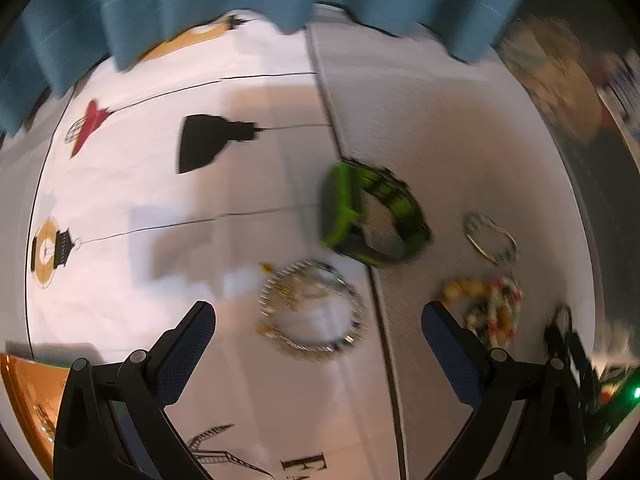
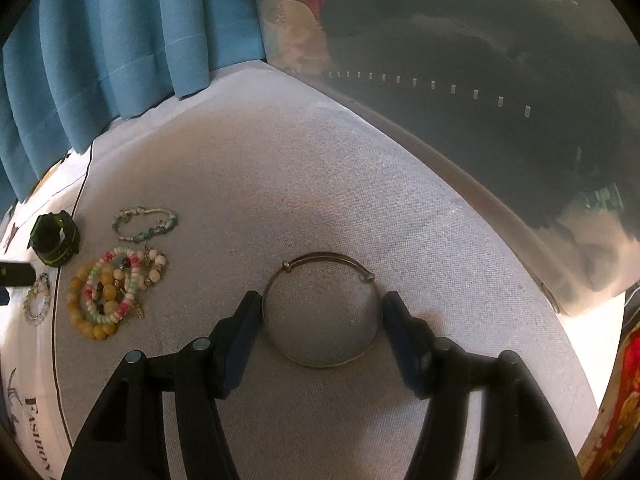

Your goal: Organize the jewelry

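Note:
In the right wrist view a thin metal bangle (image 2: 322,364) lies on the grey mat (image 2: 280,184), between the fingers of my right gripper (image 2: 320,320); the jaws stand open around it, close to its sides. To the left lie a pile of beaded bracelets (image 2: 112,292), a turquoise bracelet (image 2: 146,224) and a green-black watch (image 2: 54,240). In the blurred left wrist view my left gripper (image 1: 318,326) is open above a silver bead bracelet (image 1: 312,308) on the printed white cloth (image 1: 160,184). The watch (image 1: 372,216), turquoise bracelet (image 1: 490,238) and beaded pile (image 1: 488,308) lie further right.
A blue curtain (image 2: 100,40) hangs at the back. A dark floral cloth (image 2: 500,80) borders the mat on the right. An orange object (image 1: 28,392) lies at the lower left of the left wrist view. A small pale bracelet (image 2: 38,300) lies on the white cloth.

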A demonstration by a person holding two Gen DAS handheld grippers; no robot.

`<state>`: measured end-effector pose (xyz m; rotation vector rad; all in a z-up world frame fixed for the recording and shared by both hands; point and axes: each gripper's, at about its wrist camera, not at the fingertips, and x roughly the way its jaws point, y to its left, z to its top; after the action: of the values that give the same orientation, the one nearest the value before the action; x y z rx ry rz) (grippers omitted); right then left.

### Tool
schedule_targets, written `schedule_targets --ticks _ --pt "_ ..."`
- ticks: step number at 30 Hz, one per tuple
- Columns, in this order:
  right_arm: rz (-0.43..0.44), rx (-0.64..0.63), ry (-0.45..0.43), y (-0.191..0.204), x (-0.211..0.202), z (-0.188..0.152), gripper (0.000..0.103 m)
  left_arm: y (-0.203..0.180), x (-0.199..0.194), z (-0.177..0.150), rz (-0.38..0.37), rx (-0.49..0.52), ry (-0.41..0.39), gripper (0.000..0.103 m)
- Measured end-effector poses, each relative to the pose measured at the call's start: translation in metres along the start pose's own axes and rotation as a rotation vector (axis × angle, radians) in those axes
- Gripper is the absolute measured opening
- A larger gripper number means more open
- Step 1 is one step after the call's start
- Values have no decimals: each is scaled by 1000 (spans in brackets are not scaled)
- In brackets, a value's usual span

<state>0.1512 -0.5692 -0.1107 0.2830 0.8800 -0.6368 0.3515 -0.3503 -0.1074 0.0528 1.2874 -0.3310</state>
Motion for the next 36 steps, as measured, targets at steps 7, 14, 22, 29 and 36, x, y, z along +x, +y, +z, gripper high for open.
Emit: schedule_targets --ticks 7,14,22,29,36 --pt "-2 -4 0 4 2 1 62 27 -8 -1 -9 -87 -7 99" --pt "-1 -9 1 4 3 3 62 33 4 -2 40 -86 51 32" --pt "-1 -11 3 4 2 2 62 25 5 -3 33 -55 43 32" --pt "-2 -10 3 5 2 2 62 19 4 -1 63 -17 9 4" --pt "3 -20 2 4 1 3 62 6 -20 -2 38 17 -47 3"
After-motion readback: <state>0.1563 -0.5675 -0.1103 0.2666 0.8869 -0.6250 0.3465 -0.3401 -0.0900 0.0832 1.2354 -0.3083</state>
